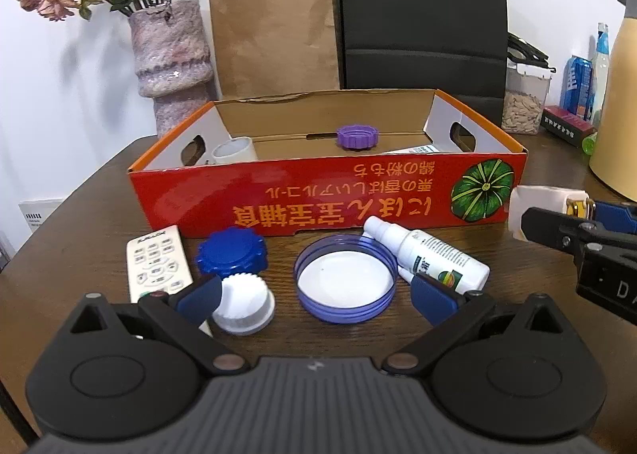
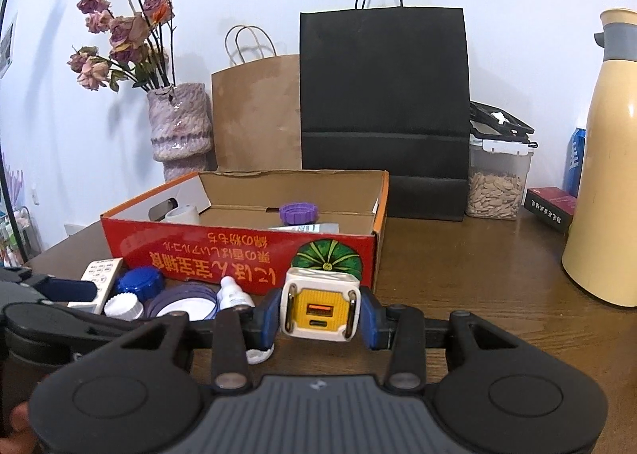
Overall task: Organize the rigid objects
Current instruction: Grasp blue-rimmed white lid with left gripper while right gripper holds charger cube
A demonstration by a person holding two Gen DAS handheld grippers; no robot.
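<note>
A red cardboard box stands open on the wooden table; it holds a purple cap and a white cup. In front of it lie a remote, a blue cap, a white cap, a translucent blue lid and a white spray bottle. My left gripper is open, low over the white cap and blue lid. My right gripper is shut on a white and yellow charger cube, held before the box's right front corner; it also shows in the left wrist view.
Behind the box stand a pink vase with dried roses, a brown paper bag and a black bag. To the right are a jar of seeds, a dark red small box, a blue can and a tall yellow thermos.
</note>
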